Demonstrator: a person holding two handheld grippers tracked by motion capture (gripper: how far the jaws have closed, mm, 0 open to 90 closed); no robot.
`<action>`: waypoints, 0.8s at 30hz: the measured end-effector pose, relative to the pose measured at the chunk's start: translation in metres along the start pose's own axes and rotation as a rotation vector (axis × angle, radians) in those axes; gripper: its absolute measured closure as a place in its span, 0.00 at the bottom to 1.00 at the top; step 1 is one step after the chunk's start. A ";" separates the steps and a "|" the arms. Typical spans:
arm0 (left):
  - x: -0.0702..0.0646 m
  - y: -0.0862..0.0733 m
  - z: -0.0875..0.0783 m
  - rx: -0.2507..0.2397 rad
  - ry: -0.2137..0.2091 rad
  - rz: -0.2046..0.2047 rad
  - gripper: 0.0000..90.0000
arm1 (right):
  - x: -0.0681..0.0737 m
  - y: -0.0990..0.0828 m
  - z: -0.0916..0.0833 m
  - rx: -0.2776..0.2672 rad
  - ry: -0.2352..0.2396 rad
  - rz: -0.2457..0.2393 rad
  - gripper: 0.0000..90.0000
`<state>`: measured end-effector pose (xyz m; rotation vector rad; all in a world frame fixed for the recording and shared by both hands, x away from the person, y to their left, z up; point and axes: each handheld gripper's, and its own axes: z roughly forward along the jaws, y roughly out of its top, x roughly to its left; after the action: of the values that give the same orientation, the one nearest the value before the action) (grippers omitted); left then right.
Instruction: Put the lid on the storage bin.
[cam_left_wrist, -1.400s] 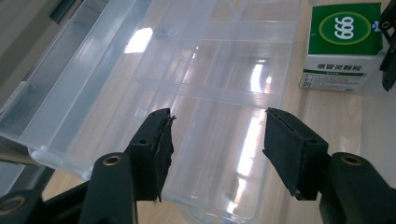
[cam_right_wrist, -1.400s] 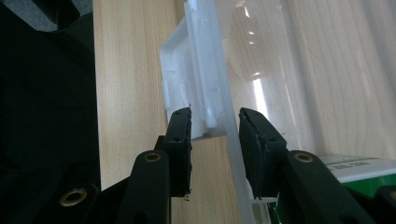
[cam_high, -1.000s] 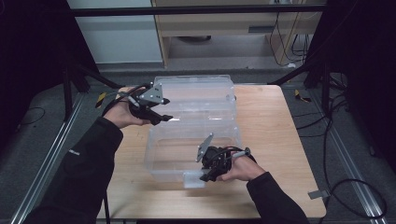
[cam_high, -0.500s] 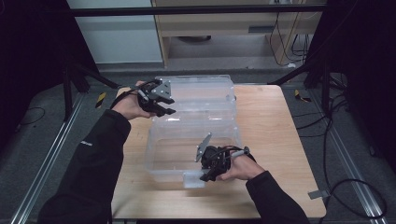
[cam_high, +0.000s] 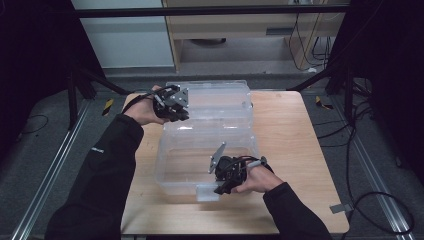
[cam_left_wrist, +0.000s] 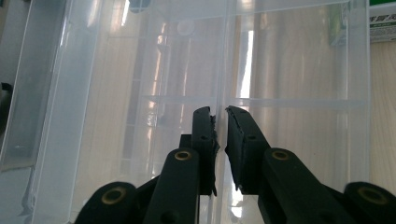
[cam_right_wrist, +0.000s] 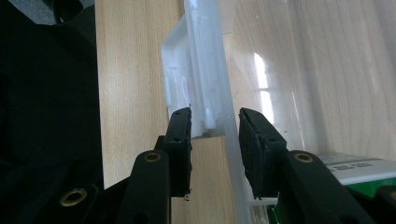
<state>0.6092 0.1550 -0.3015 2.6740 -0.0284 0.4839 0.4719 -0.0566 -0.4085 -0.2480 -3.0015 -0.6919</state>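
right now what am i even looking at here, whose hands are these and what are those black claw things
A person sits at a wooden table and holds a hand-held gripper in each hand: a black tool with two jaws that pinch like tongs. No robot arm is involved.

The high view comes from a fixed camera above the table. The other two pictures come from small cameras riding on the grippers, looking along their own jaws.

On the table lies a clear plastic storage box with its clear lid opened toward the far side.

The left gripper is at the lid's near edge. Its jaws have just been closing, and in the left gripper view a thin clear plastic wall runs up between the nearly closed pads.

The right gripper is at the box's front edge, its jaws straddling the rim beside the white latch, with gaps showing at both pads.
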 end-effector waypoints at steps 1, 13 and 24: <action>0.000 0.001 0.000 0.010 -0.002 0.001 0.90 | 0.000 0.000 0.000 0.003 0.001 0.005 0.72; 0.002 0.013 0.000 0.089 -0.049 0.020 0.97 | -0.001 0.001 0.000 0.005 0.002 0.005 0.73; -0.003 0.023 -0.007 0.125 -0.058 0.035 0.98 | 0.001 0.000 0.001 0.003 -0.008 -0.009 0.73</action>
<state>0.6017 0.1370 -0.2878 2.8143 -0.0642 0.4315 0.4708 -0.0560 -0.4088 -0.2376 -3.0133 -0.6887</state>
